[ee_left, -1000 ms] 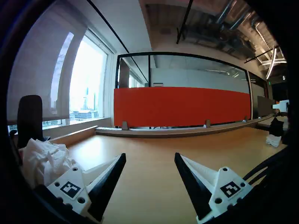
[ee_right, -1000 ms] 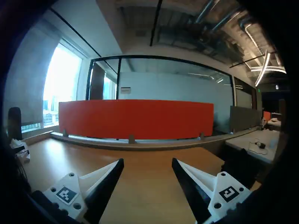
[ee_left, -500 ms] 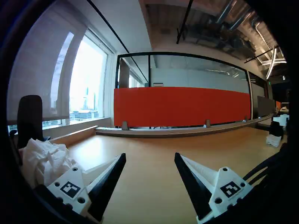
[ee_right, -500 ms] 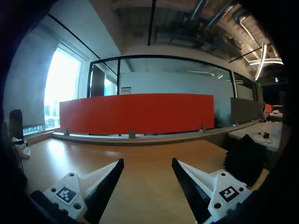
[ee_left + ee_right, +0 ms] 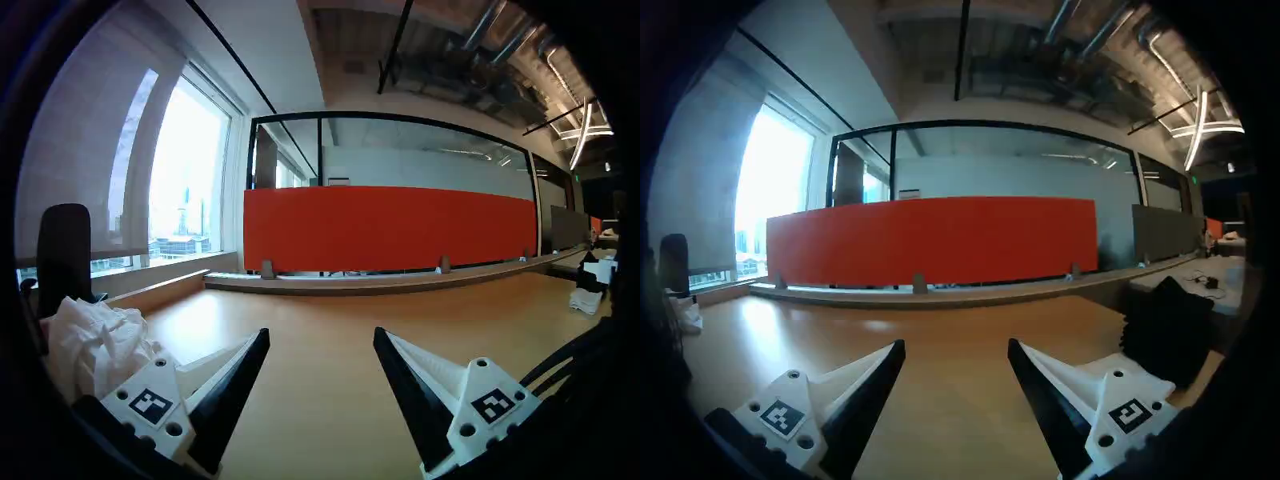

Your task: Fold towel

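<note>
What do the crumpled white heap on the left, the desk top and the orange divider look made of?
White towel: soft thin cloth, matte, loosely creased; possibly paper.
Desk top: light wood or wood-look laminate, smooth, with soft window sheen.
Orange divider: flat matte panel, perhaps felt or painted board; texture too distant to tell.

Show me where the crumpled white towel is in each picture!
Left gripper view: the towel sits at the lower left, just below the black chair.
Right gripper view: the towel looks tiny at the far left edge, also under the black chair.
Shared landmark: the long orange divider behind the desk.
</note>
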Demonstrator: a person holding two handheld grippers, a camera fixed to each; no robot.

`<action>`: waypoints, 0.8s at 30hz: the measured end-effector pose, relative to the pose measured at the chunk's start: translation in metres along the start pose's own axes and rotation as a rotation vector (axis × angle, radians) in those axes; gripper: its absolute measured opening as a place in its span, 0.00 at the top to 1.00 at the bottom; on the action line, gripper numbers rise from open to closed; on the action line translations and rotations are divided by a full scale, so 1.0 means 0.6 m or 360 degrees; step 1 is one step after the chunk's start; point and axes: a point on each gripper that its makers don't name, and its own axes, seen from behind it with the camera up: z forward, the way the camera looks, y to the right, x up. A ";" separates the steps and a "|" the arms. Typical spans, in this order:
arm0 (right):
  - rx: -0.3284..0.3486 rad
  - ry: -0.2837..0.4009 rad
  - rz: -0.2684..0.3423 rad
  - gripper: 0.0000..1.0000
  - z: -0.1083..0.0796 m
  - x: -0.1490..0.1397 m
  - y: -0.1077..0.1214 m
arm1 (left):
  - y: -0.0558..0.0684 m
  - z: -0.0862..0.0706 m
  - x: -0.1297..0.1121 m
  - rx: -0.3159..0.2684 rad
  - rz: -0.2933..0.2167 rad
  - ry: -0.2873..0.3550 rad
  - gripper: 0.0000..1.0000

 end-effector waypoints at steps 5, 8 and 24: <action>0.0013 -0.0002 0.0018 0.01 0.002 -0.003 -0.002 | 0.000 0.000 0.000 0.0000 0.0000 0.0000 0.04; 0.0019 -0.0006 0.0025 0.01 0.002 -0.009 -0.005 | 0.000 0.000 0.000 0.0000 0.0000 0.0000 0.04; 0.0032 0.0003 -0.0047 0.00 -0.001 -0.017 -0.022 | 0.000 -0.001 0.000 0.0000 0.0000 0.0000 0.04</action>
